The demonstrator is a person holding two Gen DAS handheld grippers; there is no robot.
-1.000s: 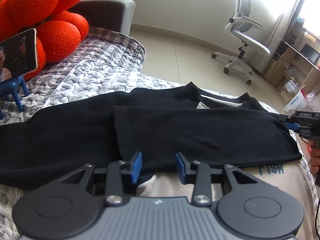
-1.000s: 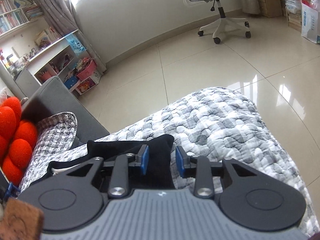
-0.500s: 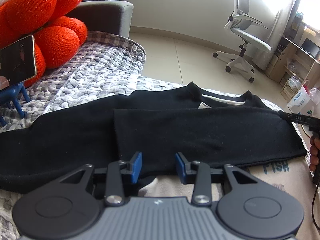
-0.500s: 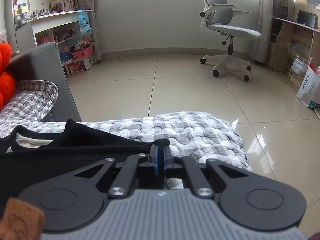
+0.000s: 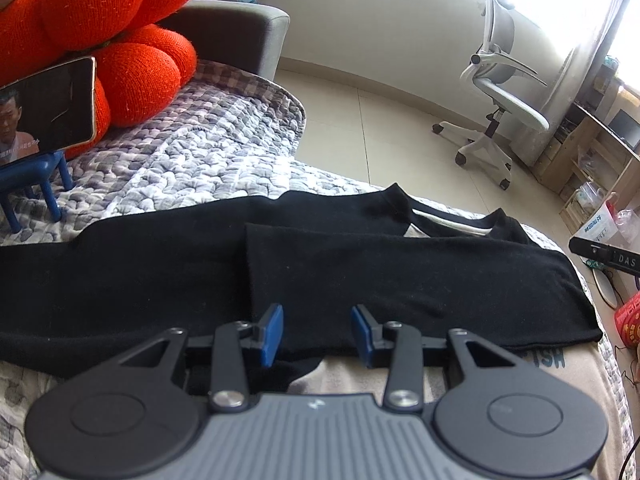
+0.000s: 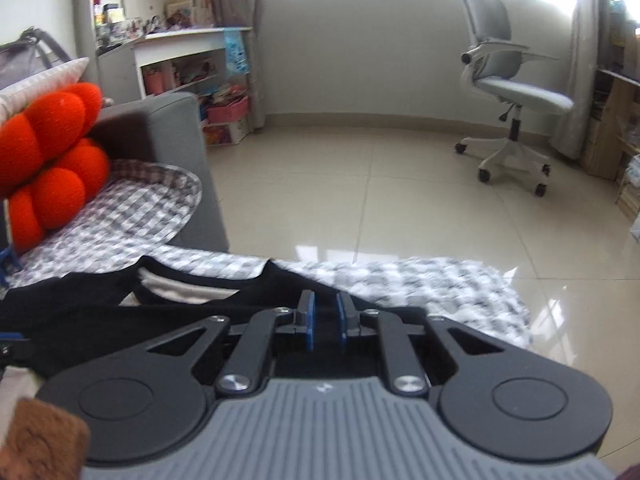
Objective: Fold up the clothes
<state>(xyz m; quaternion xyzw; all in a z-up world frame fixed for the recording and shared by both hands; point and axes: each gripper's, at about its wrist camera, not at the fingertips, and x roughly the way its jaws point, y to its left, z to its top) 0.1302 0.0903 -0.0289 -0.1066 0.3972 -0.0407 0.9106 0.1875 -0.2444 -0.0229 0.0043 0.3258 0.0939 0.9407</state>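
Black knit sweater point(image 5: 360, 272), sleeve folded across, lies flat on quilted bed point(image 5: 192, 168). Left gripper point(image 5: 317, 336) fingers spread, holding nothing; right gripper point(image 6: 324, 322) fingers narrowly parted, just been opening over the cloth.

left: cushion point(image 5: 92, 28), phone stand point(image 5: 36, 184) block | ahead: floor point(image 6: 380, 184) open

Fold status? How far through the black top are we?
Early. Done: one sleeve lies folded across the black top. In hand: nothing; right gripper jaws have just been opening, no cloth between them; left gripper open at the near hem. Left: the other sleeve, spread flat, then the body folds.
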